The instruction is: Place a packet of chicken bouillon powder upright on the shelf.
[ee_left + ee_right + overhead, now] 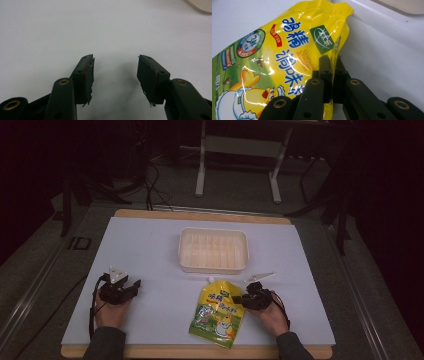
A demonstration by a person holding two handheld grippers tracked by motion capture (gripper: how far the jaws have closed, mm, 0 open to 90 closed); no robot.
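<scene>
A yellow pouch (218, 311) of chicken bouillon lies flat on the table near the front edge. The right gripper (331, 63) pinches its side seam. The left gripper (115, 75) rests apart, jaws spread, holding nothing. The pouch looks soft, floppy and slick; the seam seems the surest hold.

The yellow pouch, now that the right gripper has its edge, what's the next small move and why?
Probably lift the yellow pouch slightly and carry it toward the white tray. The right gripper is shut on its side edge, the tray beyond it looks empty, and the left gripper is open and apart from it.
</scene>
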